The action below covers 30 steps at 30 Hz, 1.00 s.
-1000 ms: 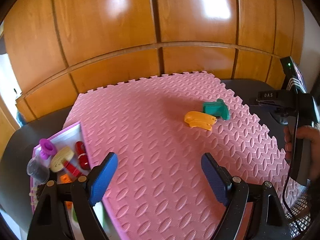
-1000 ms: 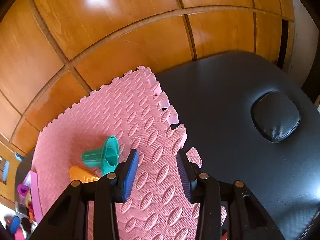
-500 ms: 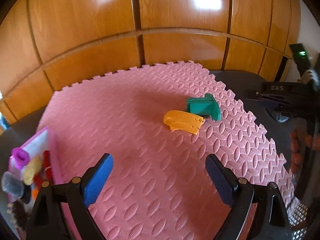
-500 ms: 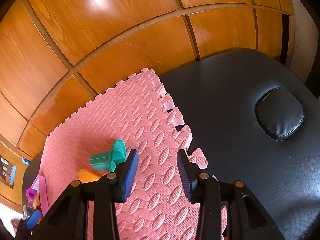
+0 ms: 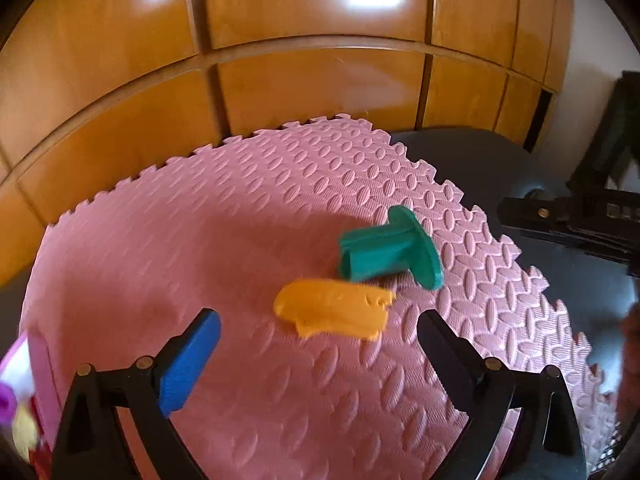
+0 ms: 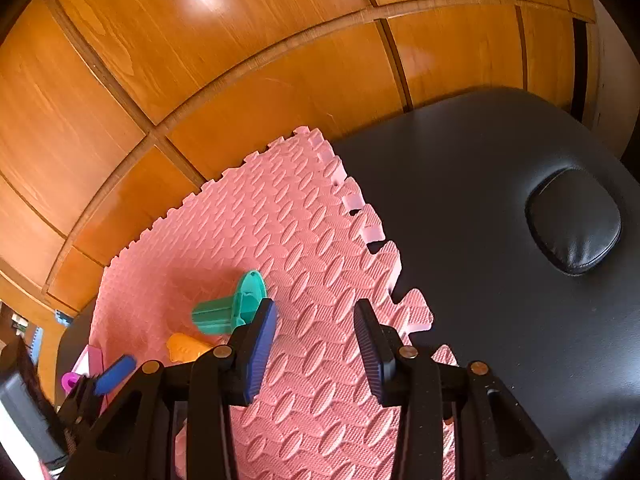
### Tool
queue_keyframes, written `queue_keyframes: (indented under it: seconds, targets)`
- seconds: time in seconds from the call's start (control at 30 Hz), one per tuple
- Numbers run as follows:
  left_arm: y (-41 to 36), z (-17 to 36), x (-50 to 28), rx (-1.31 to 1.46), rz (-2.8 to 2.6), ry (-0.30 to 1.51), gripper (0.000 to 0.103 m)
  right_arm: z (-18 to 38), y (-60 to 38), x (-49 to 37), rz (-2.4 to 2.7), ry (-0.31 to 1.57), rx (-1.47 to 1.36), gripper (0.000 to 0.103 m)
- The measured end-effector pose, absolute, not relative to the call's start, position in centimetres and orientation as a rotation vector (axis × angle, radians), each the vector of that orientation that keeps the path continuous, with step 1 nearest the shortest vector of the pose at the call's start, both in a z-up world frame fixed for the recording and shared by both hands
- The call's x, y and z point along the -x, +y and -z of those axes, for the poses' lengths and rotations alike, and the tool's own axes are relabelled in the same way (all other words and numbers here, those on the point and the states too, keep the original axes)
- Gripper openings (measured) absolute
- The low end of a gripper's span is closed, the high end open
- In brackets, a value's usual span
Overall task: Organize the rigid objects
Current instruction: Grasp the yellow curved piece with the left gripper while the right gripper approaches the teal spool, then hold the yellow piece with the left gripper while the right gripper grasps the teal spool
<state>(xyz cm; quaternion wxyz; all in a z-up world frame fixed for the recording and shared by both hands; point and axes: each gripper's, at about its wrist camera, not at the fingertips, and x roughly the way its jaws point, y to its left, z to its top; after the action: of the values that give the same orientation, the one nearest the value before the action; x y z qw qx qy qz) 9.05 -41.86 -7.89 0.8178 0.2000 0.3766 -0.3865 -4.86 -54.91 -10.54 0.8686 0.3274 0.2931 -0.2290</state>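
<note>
An orange flat toy piece [image 5: 334,312] lies on the pink foam mat [image 5: 200,240], with a green flanged peg [image 5: 390,250] on its side just behind it. My left gripper [image 5: 316,344] is open and empty, its fingers to either side of the orange piece and just short of it. My right gripper [image 6: 316,344] is open and empty, low over the mat's right edge, with the green peg [image 6: 230,306] and orange piece [image 6: 184,348] to its left. The left gripper's blue pad [image 6: 114,372] shows at the right wrist view's lower left.
A pink-rimmed tray [image 5: 20,364] holding a purple piece [image 5: 6,402] and other toys sits at the mat's left edge. The mat lies on a black padded table [image 6: 500,200] with a round cushion [image 6: 574,226]. A wooden panelled wall [image 5: 300,40] stands behind.
My left gripper has moved right and forward, bringing the orange piece and green peg much closer; the tray slid to the frame's left edge. My right gripper has drifted only slightly.
</note>
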Motion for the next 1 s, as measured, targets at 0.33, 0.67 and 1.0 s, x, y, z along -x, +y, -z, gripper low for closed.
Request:
queue_keyframes:
  seconds: [0.33,0.67,1.0]
  targets:
    - [-43.8,10.3,-11.6,-0.424,0.847,0.864,0.065,11.0,-54.7,4.3,0.485,0.639,-0.669,0.040]
    - [-39.1,10.2,-7.7,-0.387,0.744,0.893,0.065,11.6,-54.3,3.8,0.472,0.670,-0.651,0.040]
    - [-33.7,8.0,-2.6,-0.344,0.740,0.824,0.065,11.5,-51.0,1.6,0.316,0.700,-0.564,0.073]
